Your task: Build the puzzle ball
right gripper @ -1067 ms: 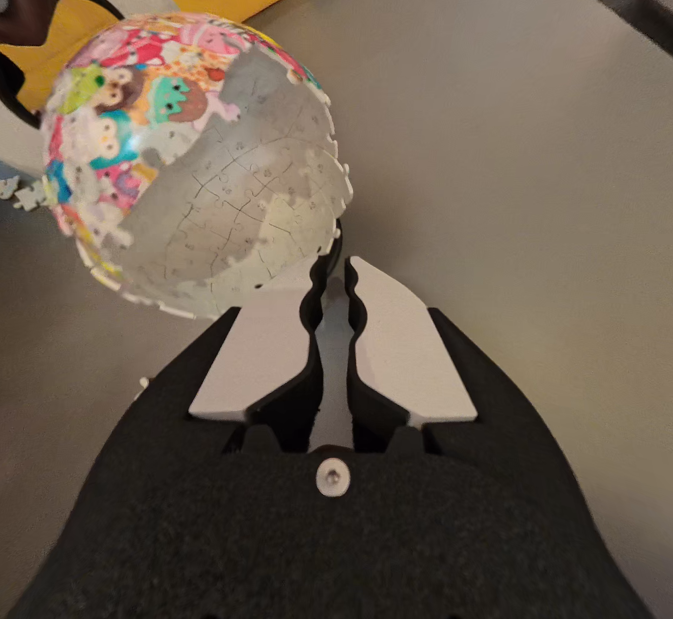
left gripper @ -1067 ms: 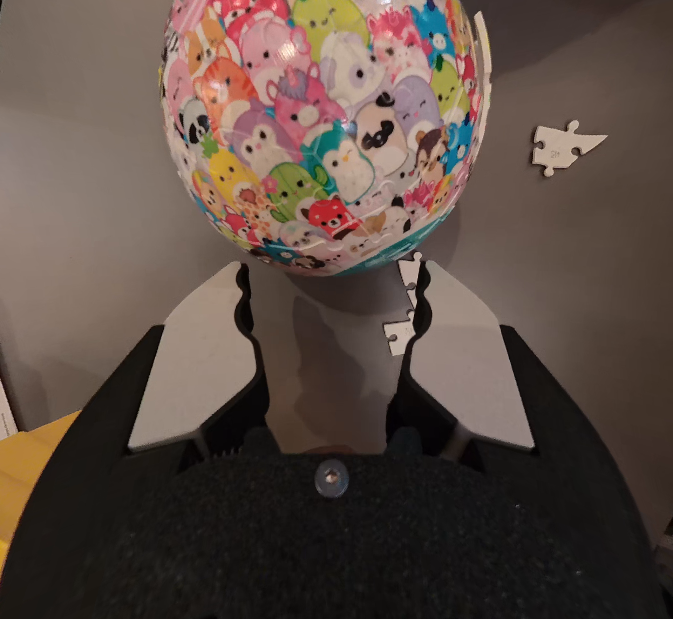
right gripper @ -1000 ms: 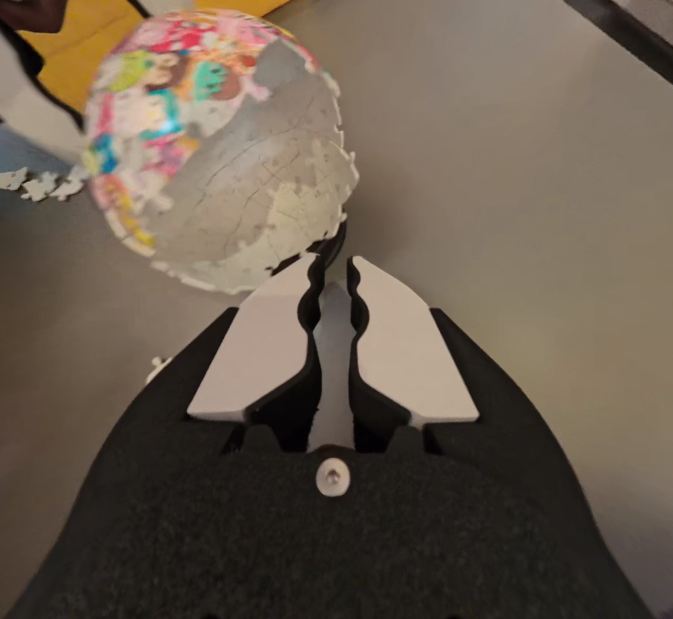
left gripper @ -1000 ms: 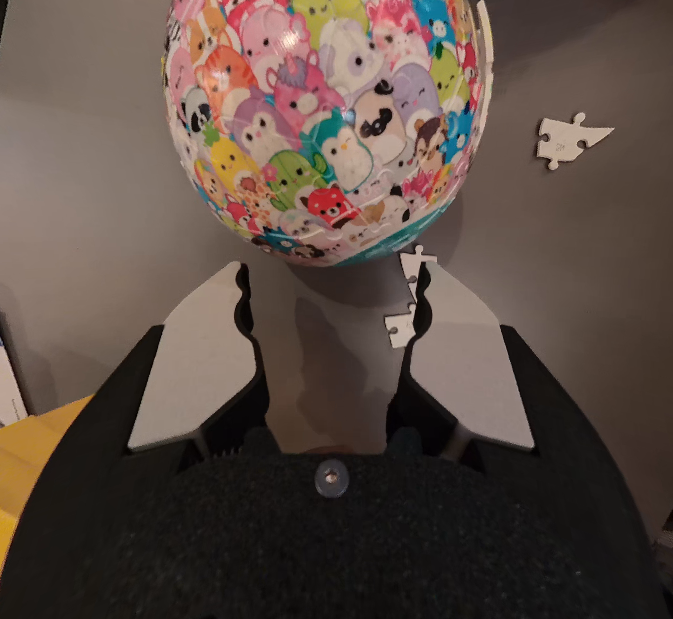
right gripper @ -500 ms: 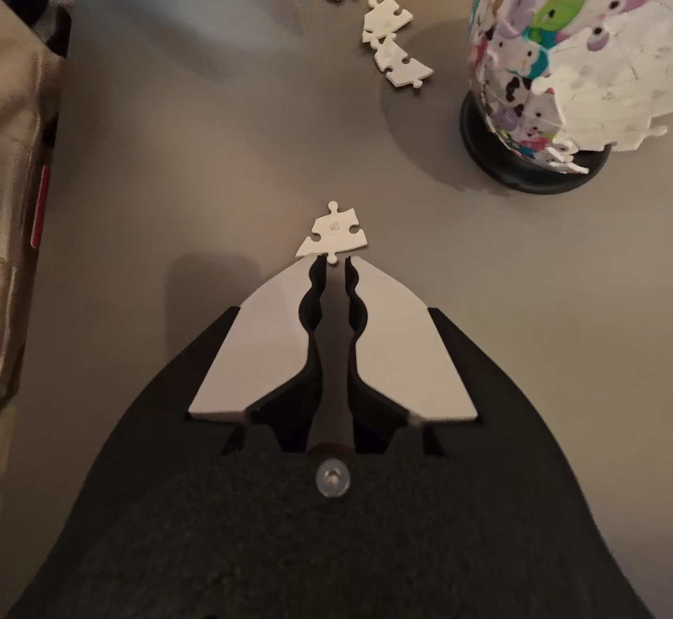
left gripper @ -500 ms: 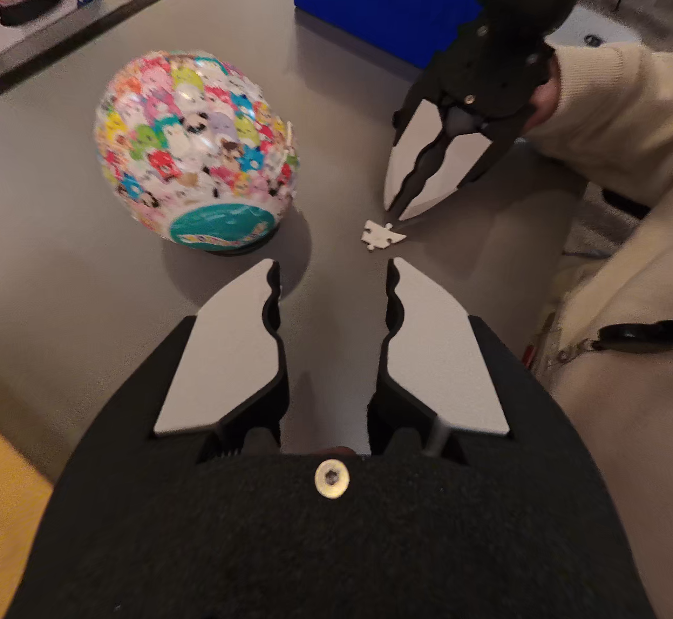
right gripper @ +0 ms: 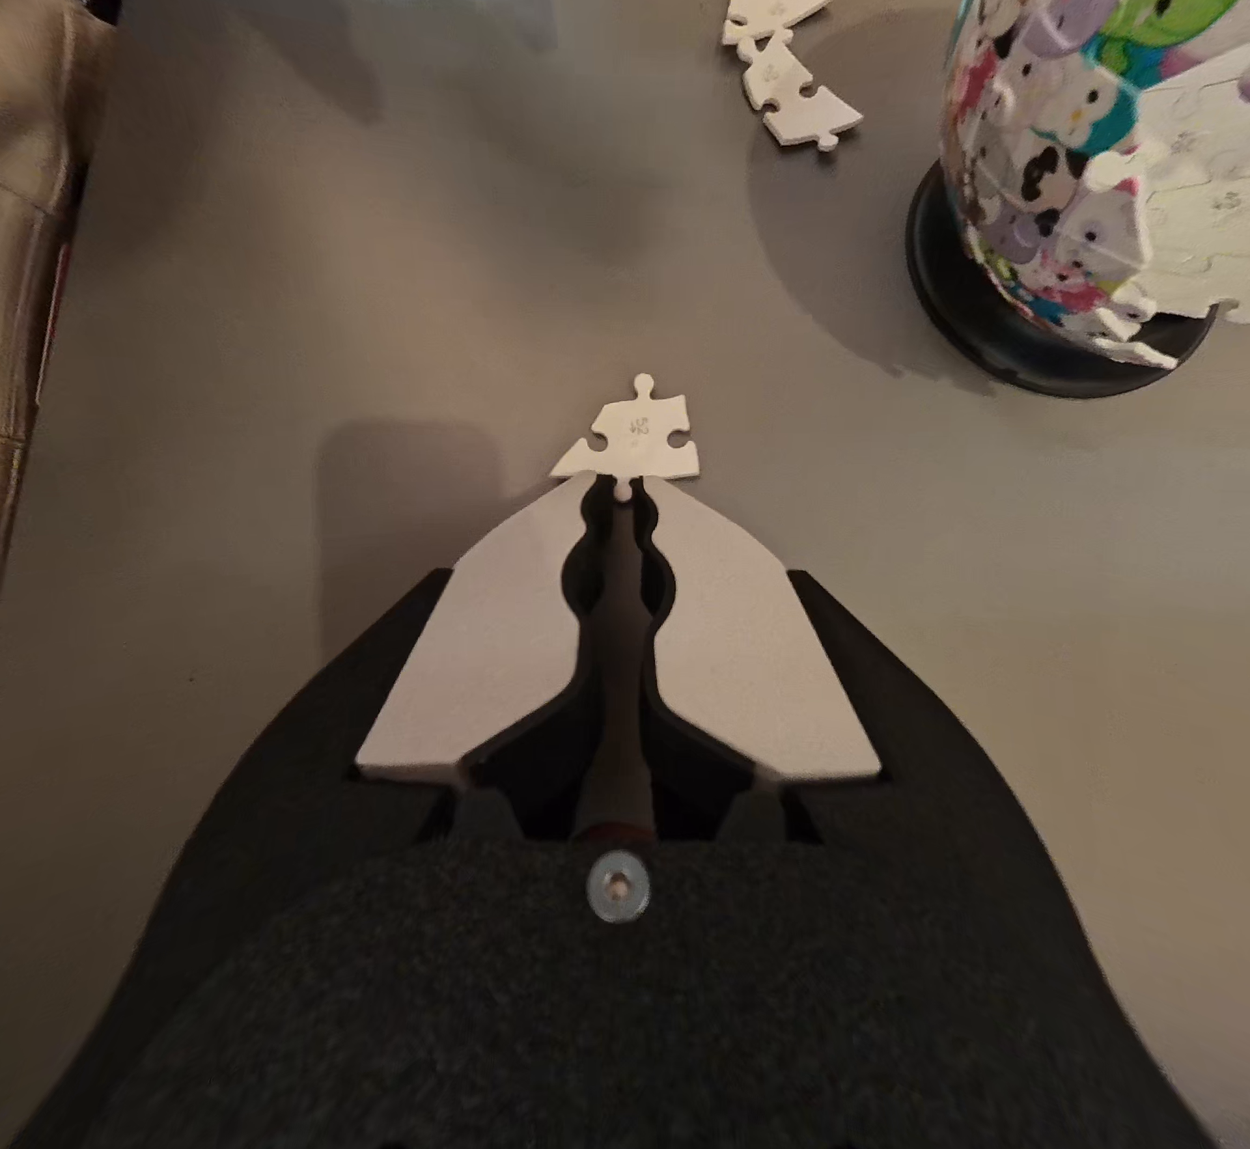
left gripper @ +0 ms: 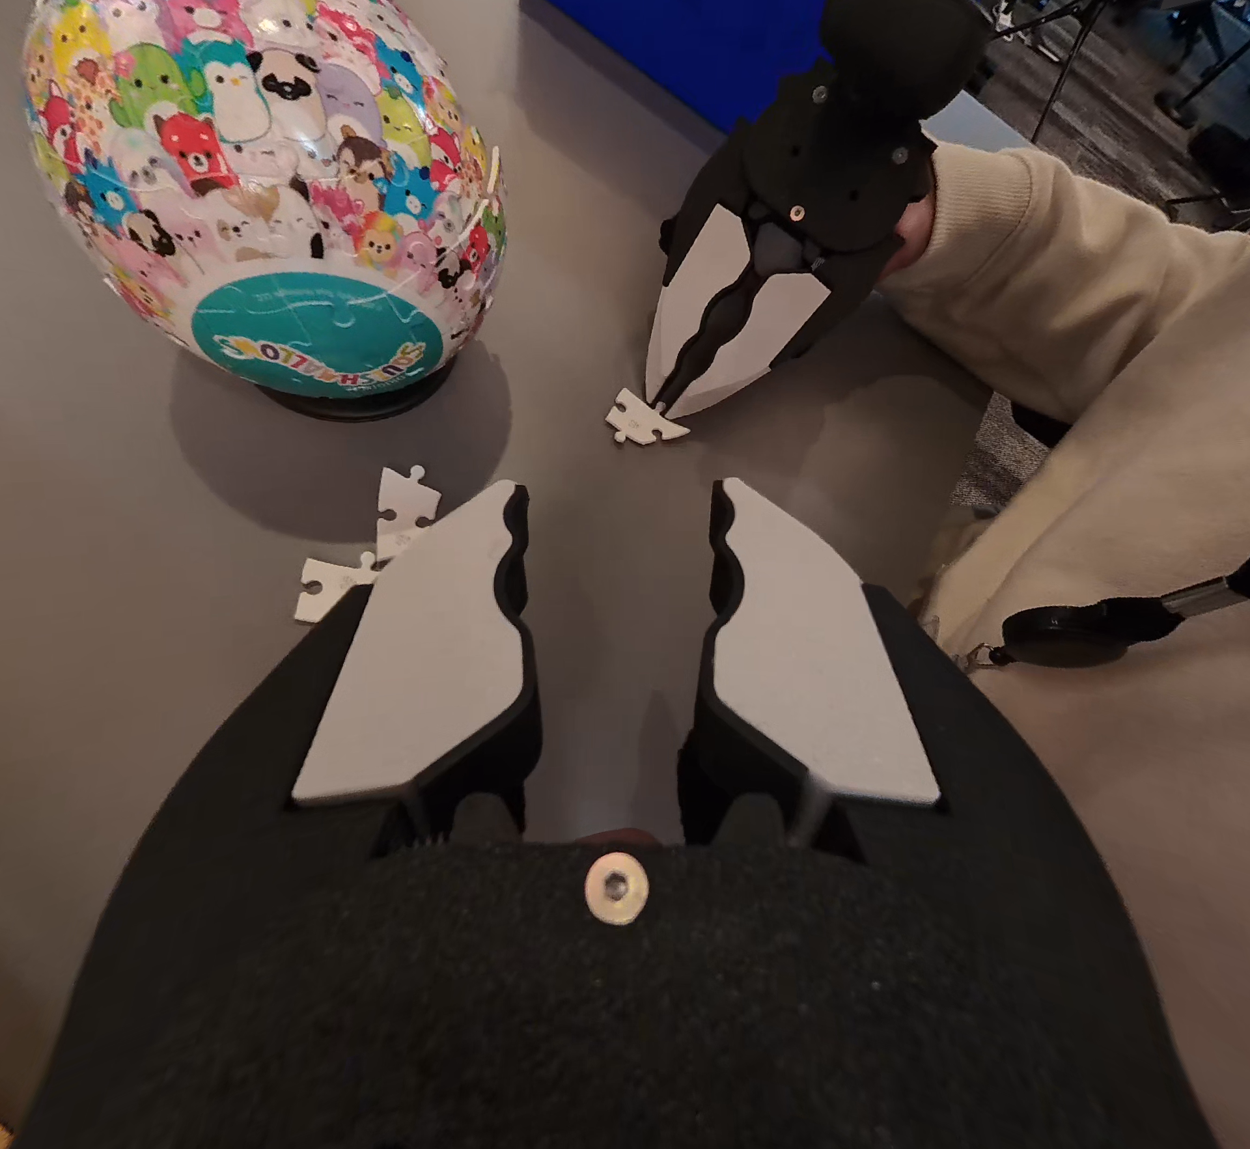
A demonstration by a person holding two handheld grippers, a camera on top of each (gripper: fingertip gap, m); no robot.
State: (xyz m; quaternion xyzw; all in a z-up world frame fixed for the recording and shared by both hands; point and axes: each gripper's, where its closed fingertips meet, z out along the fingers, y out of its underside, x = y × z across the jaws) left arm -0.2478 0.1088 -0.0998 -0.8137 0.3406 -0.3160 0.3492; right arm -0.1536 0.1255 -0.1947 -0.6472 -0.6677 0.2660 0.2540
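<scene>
Teal patch [left gripper: 318, 332] on the puzzle ball [left gripper: 264, 169]: multicoloured lettering, upside down here, with a fine curved line of print above it.
Puzzle piece [right gripper: 636, 440]: small printed digits on its white back.
Loose pieces [right gripper: 778, 0]: faint tiny marks, unreadable.

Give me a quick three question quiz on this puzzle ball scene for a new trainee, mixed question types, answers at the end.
1. True or false: the puzzle ball sits on a black stand.
2. Which tool has its tips at the lone puzzle piece: A) left tool, B) right tool?
3. Fill in: the left tool's jaws are ____.

Key: 1 true. 2 B. 3 open.
</scene>
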